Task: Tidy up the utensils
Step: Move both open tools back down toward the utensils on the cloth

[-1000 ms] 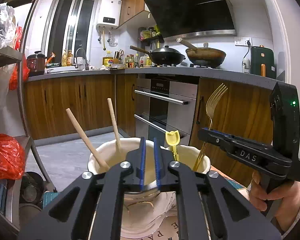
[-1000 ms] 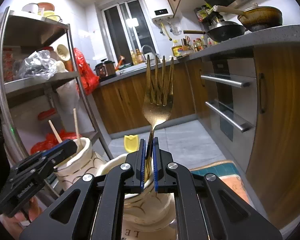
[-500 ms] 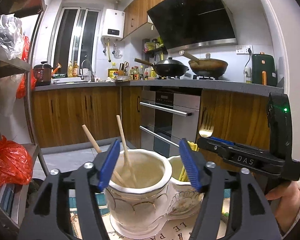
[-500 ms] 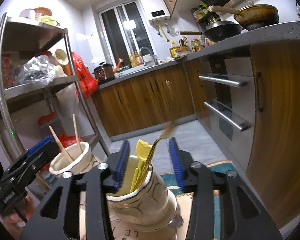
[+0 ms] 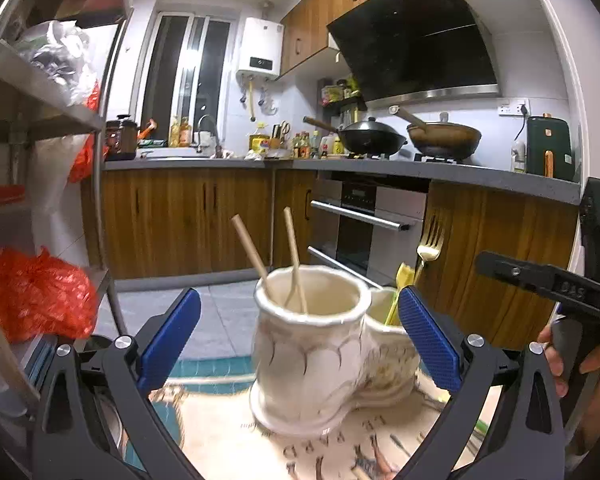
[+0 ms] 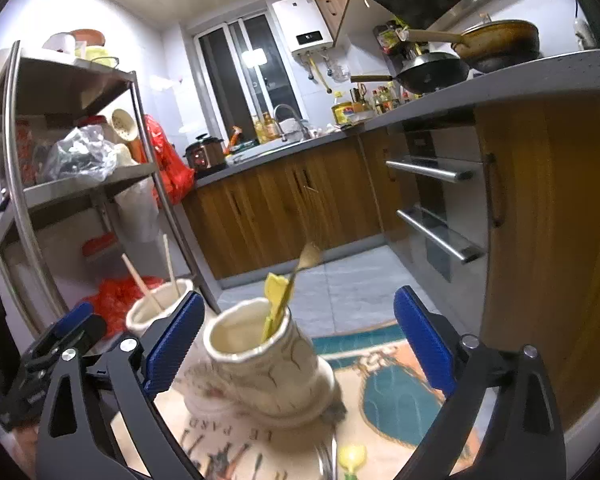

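1. Now my left gripper point(image 5: 299, 336) stands with its jaws spread wide, just opened, gripping nothing; the left pot point(image 5: 312, 344) sits between and just beyond them.
2. Two chopsticks point(image 5: 294, 258) lean inside that pot, above the jaws.
3. Next, my right gripper point(image 6: 300, 340) has also just opened its jaws fully, empty.
4. Between its jaws stands the right pot point(image 6: 260, 364) on the printed mat point(image 6: 396, 396) covering the table.
5. A gold fork point(image 6: 300, 268) and a yellow utensil point(image 6: 274, 300) stand in that pot, clear of both pads.
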{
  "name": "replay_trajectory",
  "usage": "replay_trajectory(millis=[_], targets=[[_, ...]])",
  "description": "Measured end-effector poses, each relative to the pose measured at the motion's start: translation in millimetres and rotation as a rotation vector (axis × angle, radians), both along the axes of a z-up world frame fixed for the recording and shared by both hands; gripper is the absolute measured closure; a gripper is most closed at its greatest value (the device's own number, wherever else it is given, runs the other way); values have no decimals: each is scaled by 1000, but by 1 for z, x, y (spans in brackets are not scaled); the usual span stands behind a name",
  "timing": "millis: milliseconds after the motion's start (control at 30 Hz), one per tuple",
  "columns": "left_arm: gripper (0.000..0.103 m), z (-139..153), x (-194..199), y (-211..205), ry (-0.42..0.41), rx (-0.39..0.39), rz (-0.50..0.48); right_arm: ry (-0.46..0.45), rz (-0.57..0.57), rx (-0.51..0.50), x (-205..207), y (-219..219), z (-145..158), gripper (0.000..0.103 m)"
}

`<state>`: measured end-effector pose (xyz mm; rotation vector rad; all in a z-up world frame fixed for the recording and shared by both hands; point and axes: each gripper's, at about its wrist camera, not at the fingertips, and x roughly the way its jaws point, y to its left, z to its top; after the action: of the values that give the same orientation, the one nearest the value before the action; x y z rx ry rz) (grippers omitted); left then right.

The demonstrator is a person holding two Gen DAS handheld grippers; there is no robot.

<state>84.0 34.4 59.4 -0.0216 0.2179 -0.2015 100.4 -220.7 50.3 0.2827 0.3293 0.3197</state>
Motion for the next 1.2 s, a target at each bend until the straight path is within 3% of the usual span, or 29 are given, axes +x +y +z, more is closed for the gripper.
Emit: replay_trajectory(millis=[233, 433, 533, 733, 933, 1033, 1200], targets=[[6, -9, -31, 6, 44, 6, 28, 42, -23, -40, -28, -11, -16, 6], [6, -27, -53, 3, 120, 11, 33, 109, -41, -137, -44, -13, -39, 5], [6, -38, -58, -2, 159, 14, 25, 147, -39, -165, -49, -14, -51, 5], [6, -60, -66, -20, 215, 105, 17, 194, -18, -209, -60, -13, -67, 5], [6, -74, -64, -26, 304, 94, -9, 215, -6, -277, -64, -8, -72, 6], [6, -81, -59, -31, 346, 124, -10, 226, -5, -324, -61, -7, -74, 9], [6, -91, -54, -38, 434, 127, -41, 285, 29, -364, -55, -6, -83, 27]])
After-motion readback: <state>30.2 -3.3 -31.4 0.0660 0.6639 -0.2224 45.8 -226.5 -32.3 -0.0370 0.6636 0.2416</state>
